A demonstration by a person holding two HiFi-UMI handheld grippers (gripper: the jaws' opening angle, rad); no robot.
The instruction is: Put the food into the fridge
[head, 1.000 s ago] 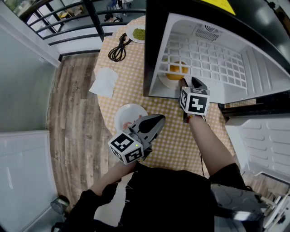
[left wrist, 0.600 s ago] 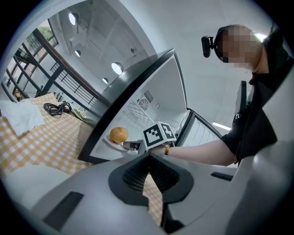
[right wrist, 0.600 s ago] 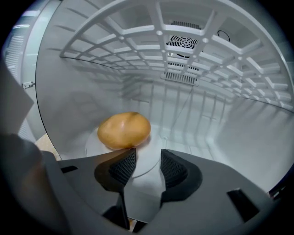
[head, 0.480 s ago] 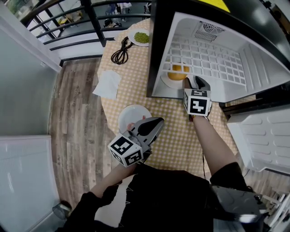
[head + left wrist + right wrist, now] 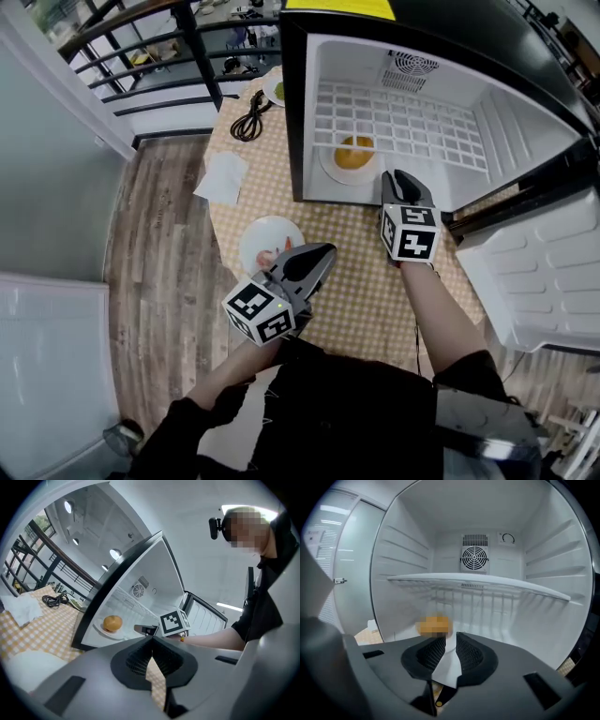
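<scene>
A round orange food item [image 5: 354,153] lies on a white plate [image 5: 330,171] on the floor of the open fridge [image 5: 441,66]; in the left gripper view both show, the food item [image 5: 112,623] and the plate [image 5: 99,633]. My right gripper [image 5: 401,180] is at the fridge's mouth, just right of the plate. Its jaws are closing, a narrow gap remains and nothing is between them [image 5: 451,641]. The food item [image 5: 435,625] lies beyond them to the left. My left gripper [image 5: 317,255] hovers over the checked table, shut and empty [image 5: 151,641].
An empty white plate [image 5: 260,236] lies beside the left gripper. Further back are a white napkin [image 5: 223,176], a coiled black cable [image 5: 248,120] and a plate of green food [image 5: 278,90]. The fridge door [image 5: 539,272] hangs open at the right. A wire shelf [image 5: 403,122] spans the fridge.
The right gripper has drawn back a little from the plate in the fridge and its jaws have narrowed. The left gripper has stayed beside the empty plate.
</scene>
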